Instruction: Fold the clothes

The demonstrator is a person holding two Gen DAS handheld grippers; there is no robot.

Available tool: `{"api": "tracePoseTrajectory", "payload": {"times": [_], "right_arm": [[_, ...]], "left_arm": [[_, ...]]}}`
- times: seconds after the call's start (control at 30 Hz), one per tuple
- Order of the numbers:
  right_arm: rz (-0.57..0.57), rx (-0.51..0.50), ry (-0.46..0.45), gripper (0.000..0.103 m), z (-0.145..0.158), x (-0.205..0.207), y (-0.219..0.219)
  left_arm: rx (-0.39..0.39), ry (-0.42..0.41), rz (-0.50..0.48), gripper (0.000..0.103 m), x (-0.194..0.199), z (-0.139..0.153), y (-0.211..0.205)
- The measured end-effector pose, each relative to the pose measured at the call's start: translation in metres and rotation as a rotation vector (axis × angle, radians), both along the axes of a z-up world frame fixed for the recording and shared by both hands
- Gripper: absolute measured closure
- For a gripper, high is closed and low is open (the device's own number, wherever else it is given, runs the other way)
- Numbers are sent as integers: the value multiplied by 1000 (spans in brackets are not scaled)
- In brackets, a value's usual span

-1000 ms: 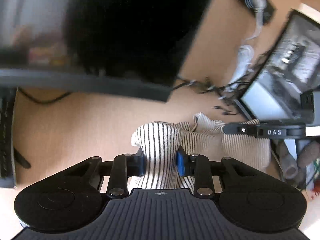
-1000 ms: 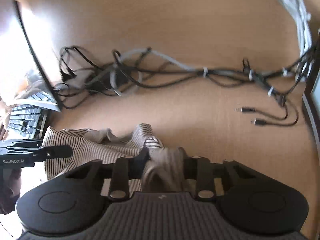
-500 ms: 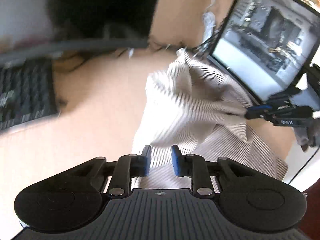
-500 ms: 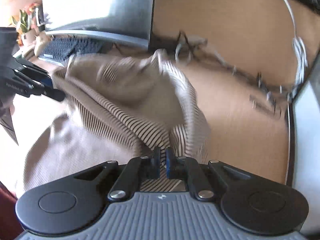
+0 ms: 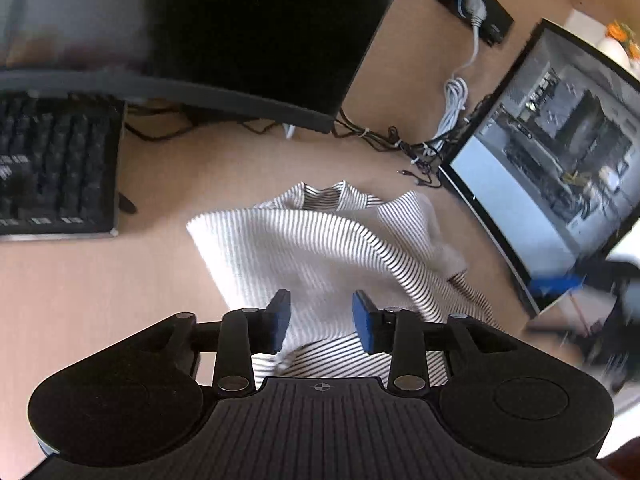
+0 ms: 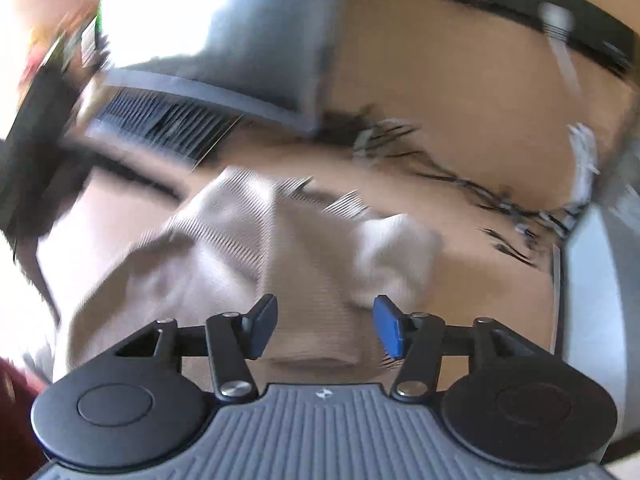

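Wooden bench (image 5: 120,280) between two monitors — striped shirt (image 5: 320,240) lying crumpled.
Left gripper (image 5: 322,316) and right gripper (image 6: 325,326) have just been opening — both released, shirt loose below them.

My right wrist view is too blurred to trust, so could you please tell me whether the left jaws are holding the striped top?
Observer: No. The left gripper has just been opening its jaws. The striped top shows between them, but the pads do not press it.
Operator: Thank you. Which way does its neckline face?
Observer: The neckline faces away from the gripper, towards the cables at the back of the desk.
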State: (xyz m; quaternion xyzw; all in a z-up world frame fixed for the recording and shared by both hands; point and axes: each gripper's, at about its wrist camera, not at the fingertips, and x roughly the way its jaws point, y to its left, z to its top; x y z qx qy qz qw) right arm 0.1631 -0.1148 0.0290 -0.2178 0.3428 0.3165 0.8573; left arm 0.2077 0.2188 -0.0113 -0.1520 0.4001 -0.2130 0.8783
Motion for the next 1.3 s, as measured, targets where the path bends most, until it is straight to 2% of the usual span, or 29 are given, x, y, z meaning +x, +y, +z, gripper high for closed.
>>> {"api": "tracePoseTrajectory", "payload": {"times": [0.07,0.2,0.3,0.37,0.4,0.47,0.53,0.6,0.73,0.8,0.87,0.9,0.97,1.0,1.07,1.13,1.23,1.3], "right_arm": [[87,-107,-32,49,-21,-9,15],[200,-305,-179,49,-62,-13,41],[28,-270,-277,50,-56,19,45],[-230,-210,-345,50,-34,54,34],[-348,-166,-343,50,-21,71,22],[-451,-96,-306,50,-5,90,2],[-466,-59,-282,50,3,95,-10],[-448,31,-236,50,11,94,-17],[-313,229,5,46,12,94,-20],[-297,255,109,39,0,102,-15],[-307,248,189,40,-19,113,-7],[-317,249,212,44,-28,119,-3],[-301,259,199,73,-28,122,5],[-272,263,167,78,-23,121,9],[-210,232,46,90,-8,112,17],[-147,191,-59,92,7,106,23],[-134,135,-76,92,-1,125,23],[-148,86,-66,92,-19,135,21]], "left_arm": [[-18,24,13,58,5,-4,-6],[-24,57,46,47,10,-8,-13],[-30,87,92,41,12,-8,-11],[-36,97,120,35,12,-8,-9],[-42,100,132,33,13,-8,-8],[-60,108,146,32,15,-7,-7],[-77,107,147,31,16,-5,-8],[-90,103,136,29,18,-3,-13],[-67,104,110,25,23,-6,-28],[-58,111,111,24,25,-9,-33],[-70,121,120,22,26,-12,-36],[-75,123,121,21,26,-12,-38],[-81,119,116,18,26,-11,-41],[-87,113,112,16,27,-11,-42],[-105,105,110,12,28,-11,-43],[-115,102,119,11,30,-12,-43],[-115,113,141,10,34,-17,-43],[-110,123,149,10,37,-22,-45]]}}
